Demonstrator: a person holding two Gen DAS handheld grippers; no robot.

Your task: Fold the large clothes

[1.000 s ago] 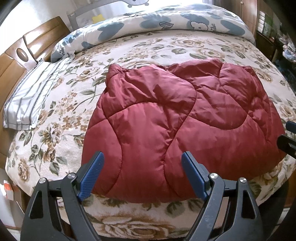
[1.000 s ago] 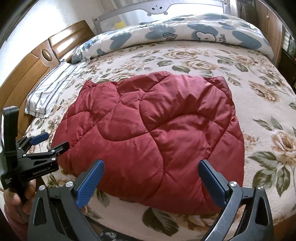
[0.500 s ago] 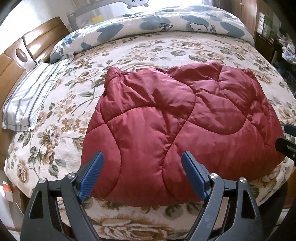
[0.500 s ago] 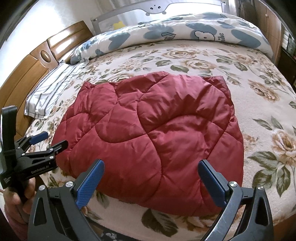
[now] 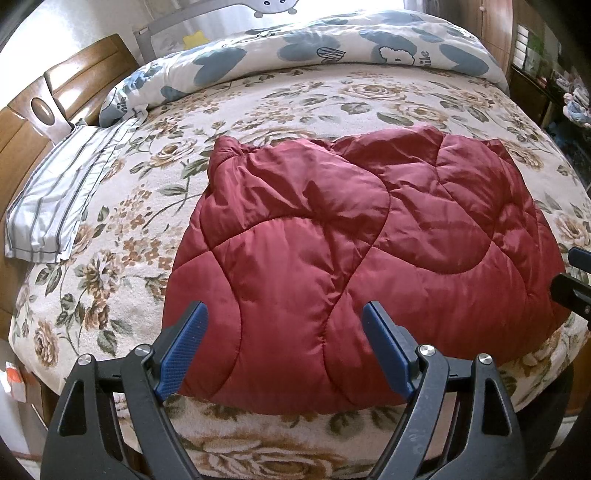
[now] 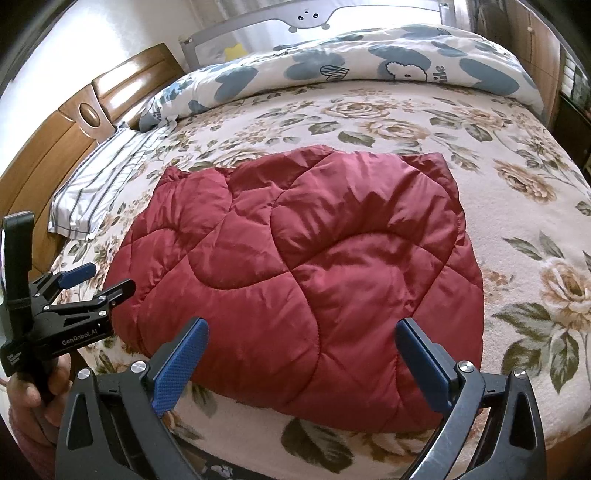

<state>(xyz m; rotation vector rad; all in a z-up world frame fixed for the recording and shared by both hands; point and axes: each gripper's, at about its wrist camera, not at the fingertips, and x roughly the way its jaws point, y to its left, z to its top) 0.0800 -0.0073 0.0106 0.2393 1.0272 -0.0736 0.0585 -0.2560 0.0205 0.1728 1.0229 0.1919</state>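
Note:
A dark red quilted padded garment [image 5: 351, 251] lies folded into a rough rectangle on the flowered bedspread [image 5: 122, 236]; it also shows in the right wrist view [image 6: 303, 273]. My left gripper [image 5: 284, 343] is open and empty, held above the garment's near edge. My right gripper [image 6: 303, 362] is open and empty, also over the near edge. The left gripper shows in the right wrist view [image 6: 92, 280] at the garment's left side, held by a hand. Part of the right gripper [image 5: 572, 288] shows at the right edge of the left wrist view.
A striped pillowcase [image 5: 62, 203] lies at the left by the wooden headboard [image 5: 33, 122]. A blue-patterned white duvet [image 6: 369, 70] is bunched along the far side under a grey bed rail [image 6: 310, 14]. The bed's near edge [image 5: 280, 450] runs below the grippers.
Both views have shifted slightly, with the garment a little farther from the grippers. The garment itself has not moved. Both grippers stay open.

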